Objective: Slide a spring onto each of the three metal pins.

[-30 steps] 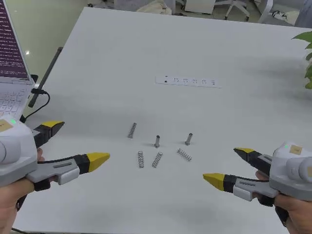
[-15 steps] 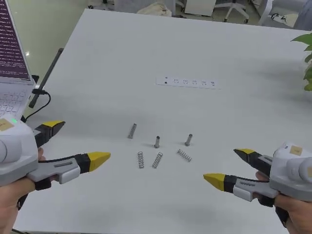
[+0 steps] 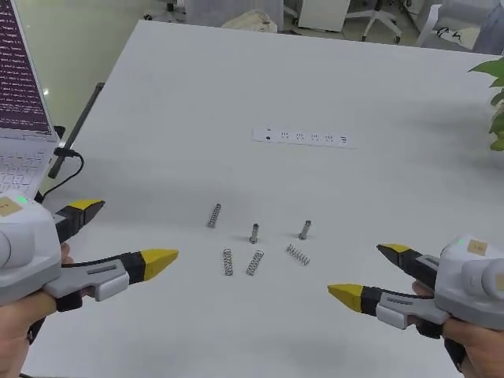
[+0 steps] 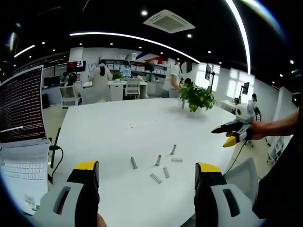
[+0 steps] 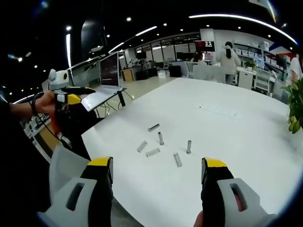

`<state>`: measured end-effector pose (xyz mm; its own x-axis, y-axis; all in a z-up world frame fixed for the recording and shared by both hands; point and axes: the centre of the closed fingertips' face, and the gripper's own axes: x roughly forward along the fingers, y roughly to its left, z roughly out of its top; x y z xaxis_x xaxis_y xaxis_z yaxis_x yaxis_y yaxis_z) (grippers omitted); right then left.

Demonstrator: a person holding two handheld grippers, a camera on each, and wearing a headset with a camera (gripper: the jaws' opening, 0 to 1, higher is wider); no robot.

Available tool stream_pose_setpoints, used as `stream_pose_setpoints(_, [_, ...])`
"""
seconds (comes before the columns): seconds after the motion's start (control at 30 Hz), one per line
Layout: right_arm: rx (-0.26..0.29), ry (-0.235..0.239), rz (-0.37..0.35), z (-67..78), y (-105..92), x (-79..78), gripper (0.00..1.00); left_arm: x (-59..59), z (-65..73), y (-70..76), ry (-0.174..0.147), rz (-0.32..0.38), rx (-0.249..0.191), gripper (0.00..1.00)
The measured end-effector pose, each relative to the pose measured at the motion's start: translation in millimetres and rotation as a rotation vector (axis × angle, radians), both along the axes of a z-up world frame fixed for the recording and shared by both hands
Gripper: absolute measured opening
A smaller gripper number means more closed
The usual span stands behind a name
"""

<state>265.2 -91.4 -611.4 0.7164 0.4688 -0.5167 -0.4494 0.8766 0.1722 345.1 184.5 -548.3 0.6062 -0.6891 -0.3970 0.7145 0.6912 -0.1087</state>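
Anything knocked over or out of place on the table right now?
Yes. The leftmost pin lies tipped on its side, while the middle pin and the right pin stand upright. The three springs lie loose just in front of the pins, none on a pin.

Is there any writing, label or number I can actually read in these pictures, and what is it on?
No text here can be quoted with confidence.
Laptop screen: rows of pale text on purple, too small to read.
Power strip: no legible marking.
Wall sign in the left gripper view: large letters, too blurred to read.
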Motion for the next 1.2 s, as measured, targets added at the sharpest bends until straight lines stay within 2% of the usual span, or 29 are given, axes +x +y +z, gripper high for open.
stream_pose_setpoints(0.6, [0.0,0.003,-0.011,0.4,-4.9,-2.2,0.76,8.6,-3.5,-5.6,0.008,-0.003,-0.007,0.8])
stream_pose_setpoints(1.2, [0.006,0.02,-0.045,-4.6,-12.2,-13.1,0.77,20.5,-9.4,-28.2,0.019,-0.052,0.002,0.79])
